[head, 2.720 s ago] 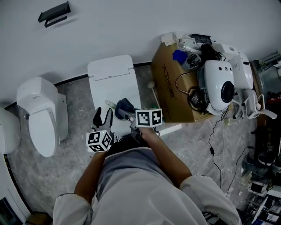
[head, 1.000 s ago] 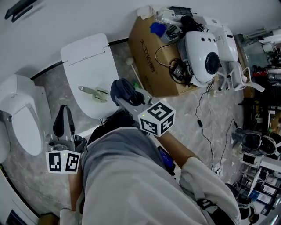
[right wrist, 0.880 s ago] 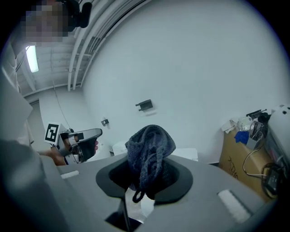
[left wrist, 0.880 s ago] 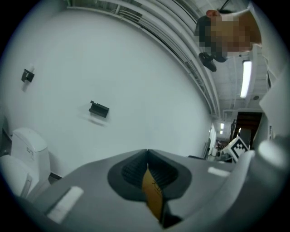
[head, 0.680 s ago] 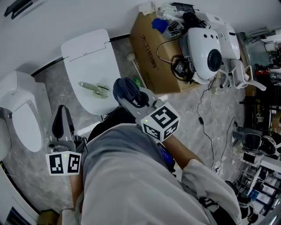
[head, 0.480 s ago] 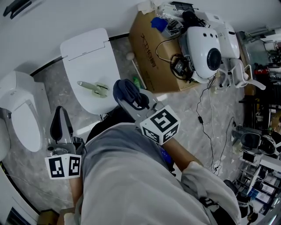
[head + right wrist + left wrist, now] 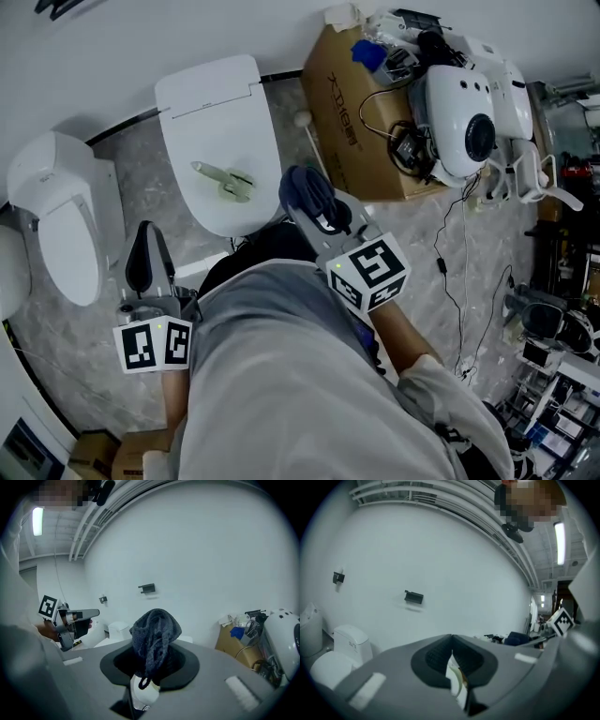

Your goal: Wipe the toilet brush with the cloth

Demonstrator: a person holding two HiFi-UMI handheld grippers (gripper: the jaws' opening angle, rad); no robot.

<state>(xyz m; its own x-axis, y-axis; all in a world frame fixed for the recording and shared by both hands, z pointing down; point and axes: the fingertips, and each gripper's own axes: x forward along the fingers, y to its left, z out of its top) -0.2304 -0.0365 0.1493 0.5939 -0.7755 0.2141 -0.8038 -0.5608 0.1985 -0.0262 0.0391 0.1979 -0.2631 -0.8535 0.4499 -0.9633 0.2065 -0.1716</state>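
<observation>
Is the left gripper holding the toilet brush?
No, the toilet brush lies on the closed toilet lid, apart from the left gripper, whose jaws are together, empty.

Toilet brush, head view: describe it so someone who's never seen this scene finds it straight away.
Find the white toilet with its lid shut, between a second white fixture and the cardboard box. The toilet brush lies flat on that lid. It is slim and pale green, unlike the bunched dark blue cloth in the right gripper beside it.

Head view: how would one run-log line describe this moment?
right gripper: shut on dark cloth | left gripper: shut, empty | toilet brush: lying on closed toilet lid, untouched
</observation>
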